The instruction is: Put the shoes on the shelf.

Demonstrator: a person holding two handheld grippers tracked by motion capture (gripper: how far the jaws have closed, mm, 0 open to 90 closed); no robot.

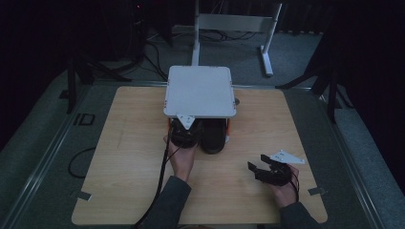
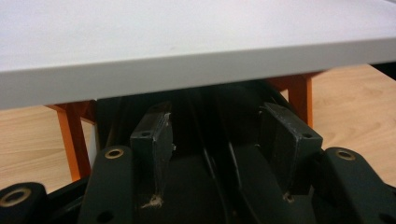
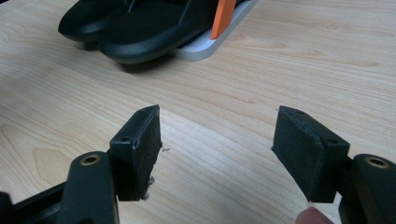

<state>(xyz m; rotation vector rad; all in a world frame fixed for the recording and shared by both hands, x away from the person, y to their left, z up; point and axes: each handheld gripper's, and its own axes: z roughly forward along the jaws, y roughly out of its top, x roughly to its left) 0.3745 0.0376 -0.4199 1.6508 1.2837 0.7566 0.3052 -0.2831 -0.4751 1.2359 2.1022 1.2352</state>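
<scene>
A: Where are the black sandals (image 1: 200,135)?
B: Under the white shelf (image 1: 199,91), toes poking out. Left tongs (image 2: 219,140) half open around nothing.
A: And the right tongs (image 3: 229,149)?
B: Wide open, empty, on the worktop (image 1: 129,157) right of the shelf. I'd back out level, clear of the orange legs (image 2: 70,140).

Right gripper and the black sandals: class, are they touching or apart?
Apart. The right gripper view shows the right gripper with open jaws over bare table, and the sandals lie well beyond them. The high view shows the same gap.
</scene>
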